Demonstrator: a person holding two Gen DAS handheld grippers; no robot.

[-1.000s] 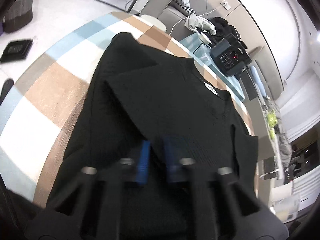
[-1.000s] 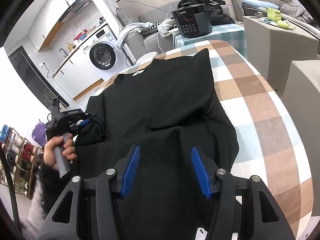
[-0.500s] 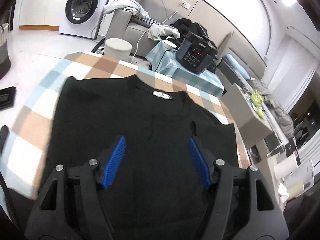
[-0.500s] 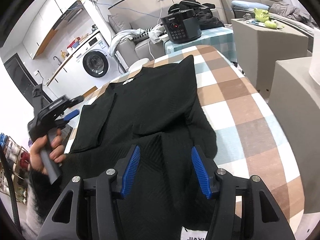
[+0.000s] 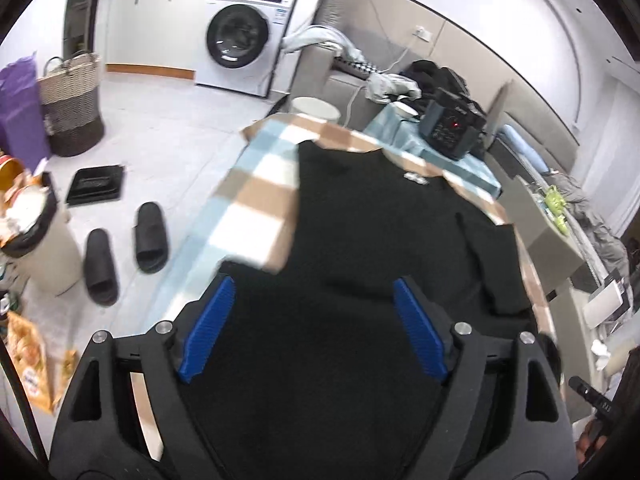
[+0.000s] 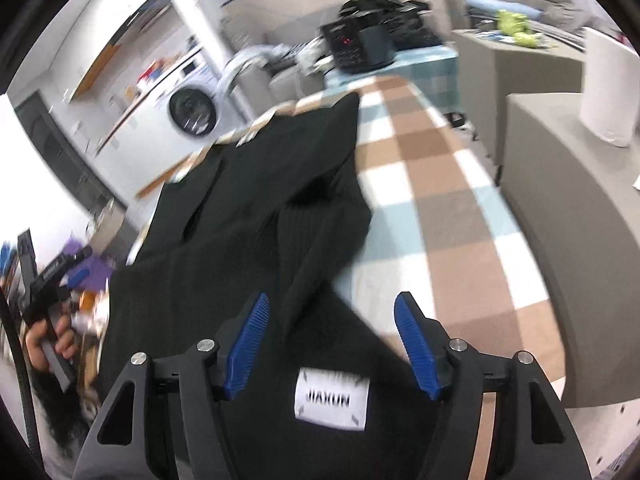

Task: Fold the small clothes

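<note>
We work from the left. Our left gripper (image 5: pixel 312 328) hangs above the near part of the black knit sweater (image 5: pixel 384 248), its jaws wide and having just been opening, with nothing between the blue ribbed pads (image 5: pixel 208 328). The sweater lies ahead of it on the checked tablecloth (image 5: pixel 256 208), a sleeve folded in over the body and the neck label at the far end.

Our right gripper (image 6: pixel 332 340) has also just been opening. It stands fairly wide over the near hem, pinching no cloth, a white woven tag (image 6: pixel 331 402) just below the jaws.

For a good fold, we judge each gripper should pinch one hem corner through both layers, then both should lift evenly toward the collar. The knit looks soft, thick and ridged. It will likely sag and slide on the smooth cloth.
</note>
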